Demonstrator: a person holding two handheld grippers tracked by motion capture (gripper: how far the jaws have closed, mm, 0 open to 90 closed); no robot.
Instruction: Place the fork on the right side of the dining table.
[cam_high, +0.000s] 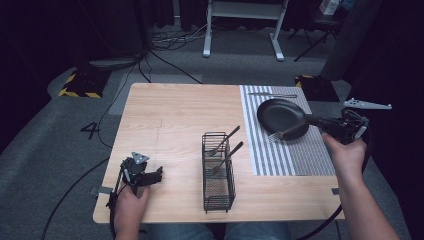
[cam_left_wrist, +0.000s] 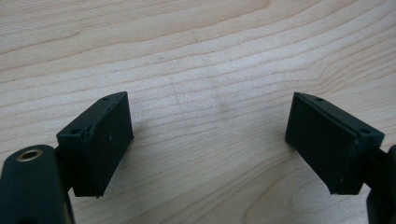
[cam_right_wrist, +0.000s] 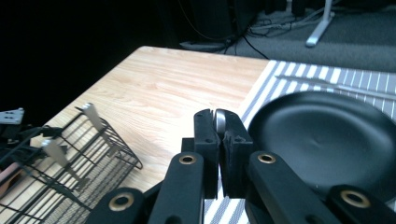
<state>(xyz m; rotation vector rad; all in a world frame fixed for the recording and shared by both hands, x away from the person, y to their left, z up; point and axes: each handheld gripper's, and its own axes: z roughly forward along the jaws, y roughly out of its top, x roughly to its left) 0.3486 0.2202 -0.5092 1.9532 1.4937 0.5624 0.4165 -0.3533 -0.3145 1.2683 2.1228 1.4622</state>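
Right hand-held gripper (cam_high: 306, 126) is at the far right tabletop (cam_high: 170, 120) edge, over the striped mat (cam_high: 300, 150). Its jaws are pressed together on a fork (cam_high: 286, 132), pinching the handle; in the right gripper view the metal end (cam_right_wrist: 218, 120) sits between the 2 pads, w/ the tines pointing away from the hand toward the tabletop middle. Black pan (cam_high: 281, 115) lies on the mat just beyond and beside that gripper, touching or nearly touching the fork — can't tell which. 1 more utensil (cam_high: 272, 95) lies on the mat past the pan, at the far edge. Left hand-held gripper (cam_high: 150, 176) is at the near left corner, jaws spread wide w/ nothing between them; the left gripper view has bare wood (cam_left_wrist: 201, 70) under the 2 pads. Black wire basket (cam_high: 218, 172) stands between the 2 grippers, nearer the left one, just to its right. 2 forks (cam_high: 226, 147) lean in the basket's far end, handles sticking up and angled toward the right gripper. Person's hands (cam_high: 346, 152) hold both tools from the near side.
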